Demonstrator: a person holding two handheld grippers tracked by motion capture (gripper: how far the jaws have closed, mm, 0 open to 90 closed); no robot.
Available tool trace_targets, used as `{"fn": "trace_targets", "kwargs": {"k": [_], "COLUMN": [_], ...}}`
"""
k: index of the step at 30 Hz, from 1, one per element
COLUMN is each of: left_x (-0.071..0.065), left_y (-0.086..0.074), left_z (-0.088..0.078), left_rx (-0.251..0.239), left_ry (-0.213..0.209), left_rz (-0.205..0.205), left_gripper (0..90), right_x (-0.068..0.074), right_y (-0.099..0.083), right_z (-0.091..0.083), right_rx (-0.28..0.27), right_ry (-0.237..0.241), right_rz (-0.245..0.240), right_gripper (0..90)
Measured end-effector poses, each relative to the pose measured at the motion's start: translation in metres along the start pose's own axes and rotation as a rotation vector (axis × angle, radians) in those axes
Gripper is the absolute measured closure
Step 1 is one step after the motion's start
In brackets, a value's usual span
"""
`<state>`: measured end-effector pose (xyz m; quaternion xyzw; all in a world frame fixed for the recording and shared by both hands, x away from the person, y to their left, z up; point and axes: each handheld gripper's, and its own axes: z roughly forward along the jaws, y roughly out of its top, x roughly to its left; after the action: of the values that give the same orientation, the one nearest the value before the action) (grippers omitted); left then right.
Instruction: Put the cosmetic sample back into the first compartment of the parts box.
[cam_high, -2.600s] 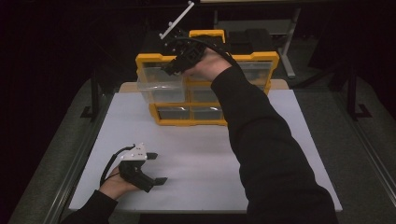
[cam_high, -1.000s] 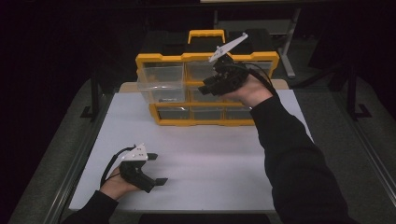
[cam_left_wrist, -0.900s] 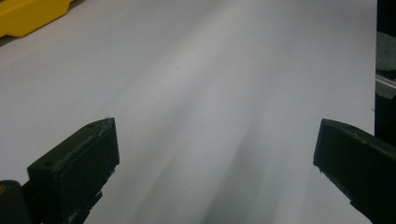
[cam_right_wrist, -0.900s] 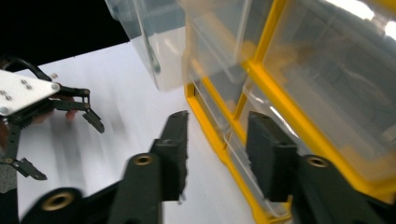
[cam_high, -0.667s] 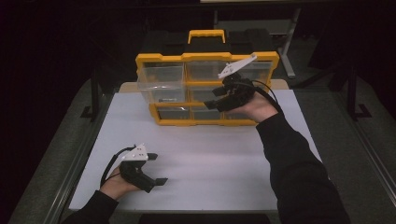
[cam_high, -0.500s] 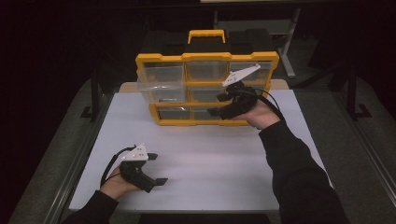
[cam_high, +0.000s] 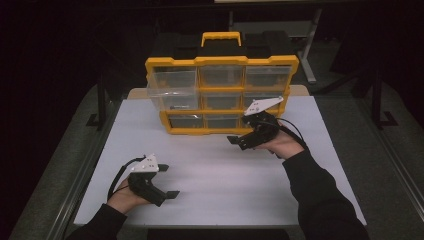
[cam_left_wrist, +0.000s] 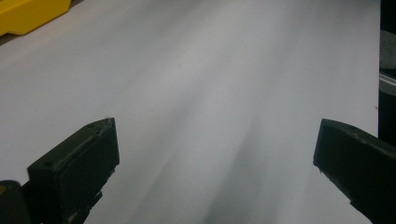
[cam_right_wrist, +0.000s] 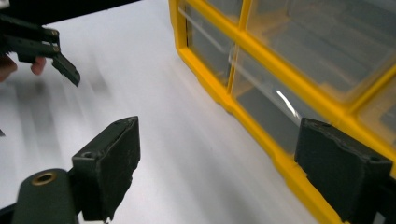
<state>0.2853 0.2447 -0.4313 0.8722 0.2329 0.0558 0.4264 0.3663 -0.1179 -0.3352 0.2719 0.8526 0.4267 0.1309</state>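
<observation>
A yellow organizer (cam_high: 220, 61) with clear drawers (cam_right_wrist: 299, 42) stands at the back of the white table (cam_high: 220, 170). Its top-left drawer (cam_high: 172, 90) is pulled out a little. My right gripper (cam_high: 239, 133) hovers low over the table just in front of the organizer's bottom-right drawers. Its jaws have just been opening and stand wide apart (cam_right_wrist: 224, 163) with nothing between them. My left gripper (cam_high: 169, 181) rests near the front left of the table, open and empty (cam_left_wrist: 215, 154), and it also appears far off in the right gripper view (cam_right_wrist: 46, 42).
A corner of the organizer's yellow frame (cam_left_wrist: 28, 14) shows at the upper left of the left gripper view. The table's right edge (cam_left_wrist: 380, 70) lies ahead of the left gripper. Dark floor and metal stands surround the table.
My right hand came down from the organizer's upper drawers to the table in front of its lower right corner, and its jaws spread apart. The left hand stayed put.
</observation>
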Motion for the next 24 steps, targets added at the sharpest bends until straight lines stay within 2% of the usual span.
{"fn": "trace_targets", "kwargs": {"k": [1,4,5,6,7,18,21,24], "left_x": [0.0,0.0,0.0,0.0,0.0,0.0,0.0,0.001], "left_y": [0.0,0.0,0.0,0.0,0.0,0.0,0.0,-0.001], "left_z": [0.0,0.0,0.0,0.0,0.0,-0.001,-0.001,-0.001], "left_rx": [0.001,0.002,0.002,0.001,0.001,0.007,0.003,0.002], "left_ry": [0.002,0.002,0.003,0.003,0.002,0.005,0.006,0.004], "left_rz": [0.0,0.001,0.003,0.004,0.001,0.009,0.007,0.007], "left_gripper": [0.0,0.0,0.0,0.0,0.0,0.0,0.0,0.0], "right_x": [0.001,0.001,0.002,0.002,0.004,0.011,0.014,0.014], "right_y": [-0.012,-0.015,-0.028,-0.028,-0.038,-0.072,-0.087,-0.094], "right_z": [0.002,0.002,0.003,0.003,0.003,0.0,-0.005,-0.008], "right_rx": [0.001,-0.001,-0.012,-0.012,-0.013,-0.027,-0.04,-0.048], "right_ry": [-0.008,-0.009,-0.014,-0.014,-0.018,-0.036,-0.059,-0.065], "right_rz": [0.017,0.023,0.035,0.035,0.042,0.071,0.096,0.105], "right_gripper": [11.9,11.2,7.0,7.0,3.3,1.9,1.8,1.8]}}
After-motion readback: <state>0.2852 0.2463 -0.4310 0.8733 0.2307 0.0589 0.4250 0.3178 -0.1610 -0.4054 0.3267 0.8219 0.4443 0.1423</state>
